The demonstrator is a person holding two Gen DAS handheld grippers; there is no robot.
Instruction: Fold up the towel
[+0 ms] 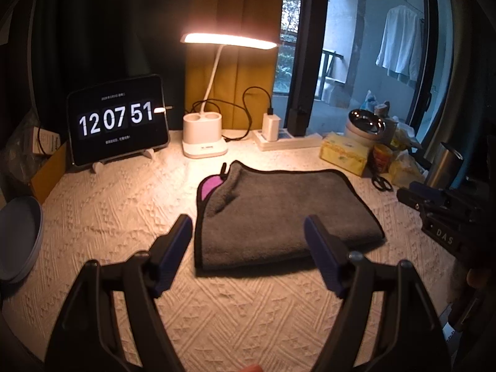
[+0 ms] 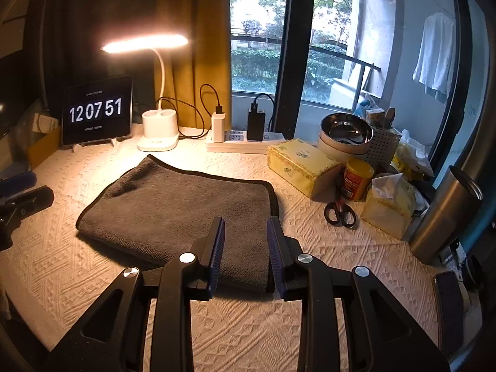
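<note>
Left wrist view shows a worktop (image 1: 102,198) covered in a cream textured cloth, filling the lower half of the frame. A folded grey towel (image 1: 279,214) with black edging lies flat at the centre of the frame, one corner turned back at its upper left to show a purple underside. The left tool (image 1: 247,231) hangs over the towel's near edge at lower centre, its two blue-padded fingers spread wide with nothing between them.

Right wrist view shows the same towel (image 2: 183,204) at centre left of the frame. The right tool (image 2: 245,228) sits at lower centre above the towel's near right corner, fingers parted by a moderate gap and holding nothing.

A lit desk lamp (image 1: 203,136) stands at upper centre of the left view, and a tablet clock (image 1: 117,124) reading 12 07 51 leans at the left. At the right edge of the right view stands a steel tumbler (image 2: 446,214). Left of it sit a yellow tissue box (image 2: 302,166), a red can (image 2: 356,183), and black scissors (image 2: 339,212) lying just below the can.
</note>
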